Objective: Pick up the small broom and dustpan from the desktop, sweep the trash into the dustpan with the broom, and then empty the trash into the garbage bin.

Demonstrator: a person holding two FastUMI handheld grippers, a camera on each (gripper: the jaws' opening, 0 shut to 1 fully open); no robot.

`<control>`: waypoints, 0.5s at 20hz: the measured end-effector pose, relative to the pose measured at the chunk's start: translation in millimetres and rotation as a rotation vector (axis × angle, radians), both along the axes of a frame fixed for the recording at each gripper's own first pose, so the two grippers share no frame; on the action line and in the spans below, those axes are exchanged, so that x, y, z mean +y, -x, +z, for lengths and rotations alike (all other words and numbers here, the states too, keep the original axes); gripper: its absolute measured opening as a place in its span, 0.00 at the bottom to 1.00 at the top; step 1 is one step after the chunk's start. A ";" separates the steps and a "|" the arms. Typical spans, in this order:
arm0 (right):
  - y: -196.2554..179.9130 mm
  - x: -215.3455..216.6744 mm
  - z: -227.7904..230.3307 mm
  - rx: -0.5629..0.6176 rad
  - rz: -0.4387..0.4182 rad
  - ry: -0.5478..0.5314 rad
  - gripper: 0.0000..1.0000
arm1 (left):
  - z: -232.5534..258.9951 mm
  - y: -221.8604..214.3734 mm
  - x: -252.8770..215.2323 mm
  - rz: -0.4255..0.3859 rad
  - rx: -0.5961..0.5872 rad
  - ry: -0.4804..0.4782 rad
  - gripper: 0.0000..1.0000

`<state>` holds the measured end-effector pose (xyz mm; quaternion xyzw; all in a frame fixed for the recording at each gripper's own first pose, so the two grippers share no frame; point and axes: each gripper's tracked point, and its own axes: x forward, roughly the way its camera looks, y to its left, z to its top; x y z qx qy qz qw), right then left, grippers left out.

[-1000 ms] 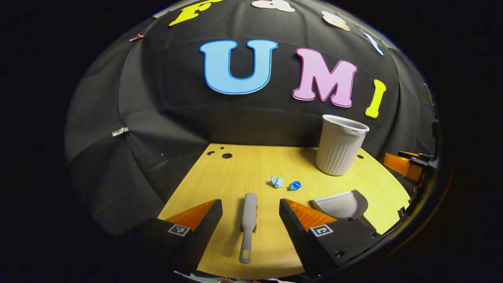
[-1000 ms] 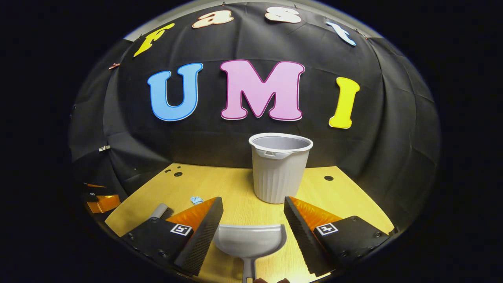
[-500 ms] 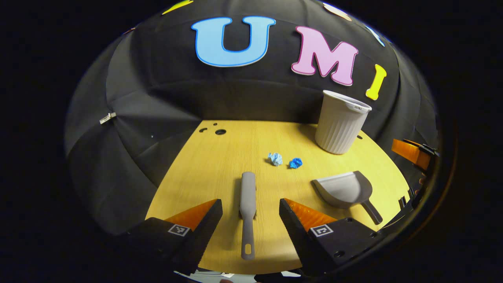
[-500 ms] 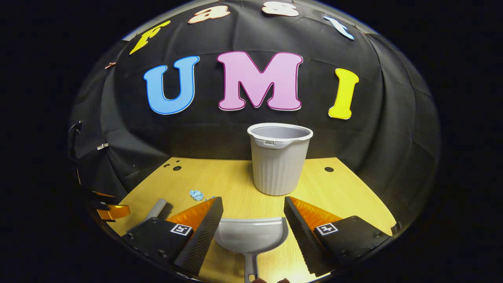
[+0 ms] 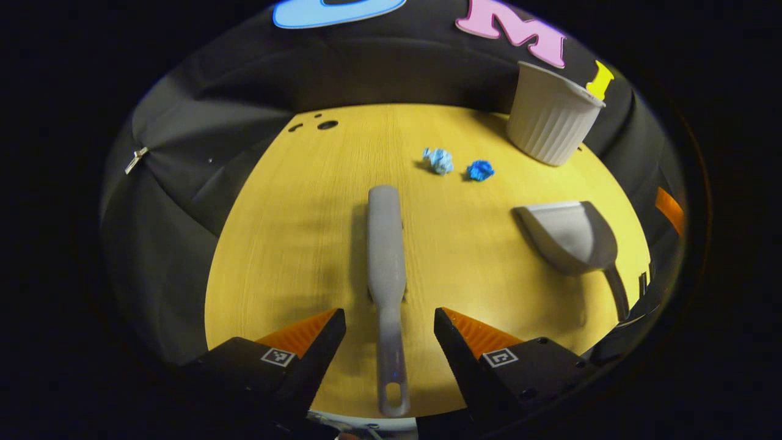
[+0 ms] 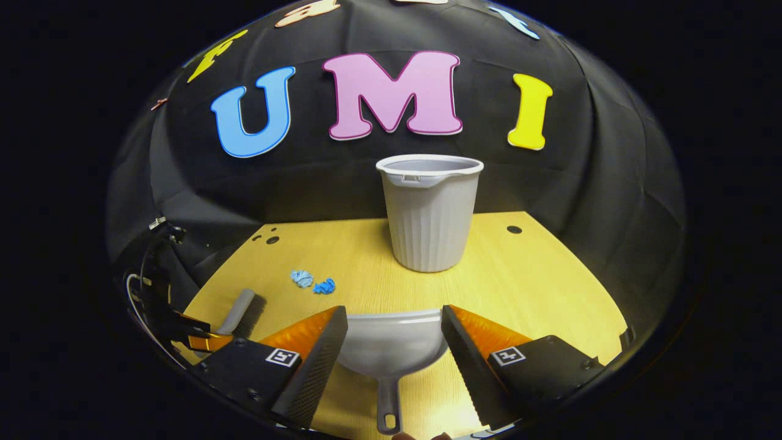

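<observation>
Left gripper (image 5: 390, 327) fingers spread wide, straddling the handle of the small broom (image 5: 386, 256), apart from it on both sides. Broom flat on the bench (image 5: 293, 232), head pointing away from the fingers. Beyond it, two blue trash scraps (image 5: 458, 165). Right gripper (image 6: 394, 327) fingers likewise spread, flanking the dustpan (image 6: 391, 351) without visible contact. Straight ahead of those fingers, upright garbage bin (image 6: 430, 211).
</observation>
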<state>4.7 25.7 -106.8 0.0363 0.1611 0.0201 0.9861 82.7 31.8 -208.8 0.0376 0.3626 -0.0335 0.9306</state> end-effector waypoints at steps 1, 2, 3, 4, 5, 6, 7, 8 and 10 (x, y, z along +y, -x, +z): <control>-0.5 -1.3 -6.7 0.020 0.003 -0.007 0.97 | -6.9 -4.8 2.6 0.001 0.038 -0.017 0.95; -0.6 -1.1 -12.5 0.034 0.006 -0.012 0.97 | -11.5 -7.3 1.6 -0.007 0.061 -0.020 0.95; -0.8 -1.1 -17.3 0.047 0.010 -0.014 0.98 | -16.6 -11.8 1.4 -0.011 0.089 -0.022 0.95; -2.3 -1.6 -22.3 0.062 0.014 -0.016 0.98 | -22.2 -15.6 1.0 -0.011 0.119 -0.021 0.95; -3.5 -0.9 -27.4 0.078 0.019 -0.018 0.98 | -28.4 -18.5 0.1 -0.008 0.149 -0.016 0.95; -3.6 -0.5 -32.8 0.094 0.023 -0.021 0.99 | -33.5 -20.2 -1.3 -0.005 0.179 -0.011 0.94; -4.0 0.1 -37.6 0.111 0.028 -0.025 0.99 | -37.5 -21.2 -2.9 -0.012 0.200 -0.009 0.95; -2.9 0.4 -43.6 0.132 0.031 -0.025 0.99 | -40.1 -22.9 -3.9 -0.018 0.212 -0.012 0.94; -2.9 0.5 -52.3 0.162 0.036 -0.030 0.99 | -41.1 -26.3 -5.6 -0.023 0.216 -0.020 0.89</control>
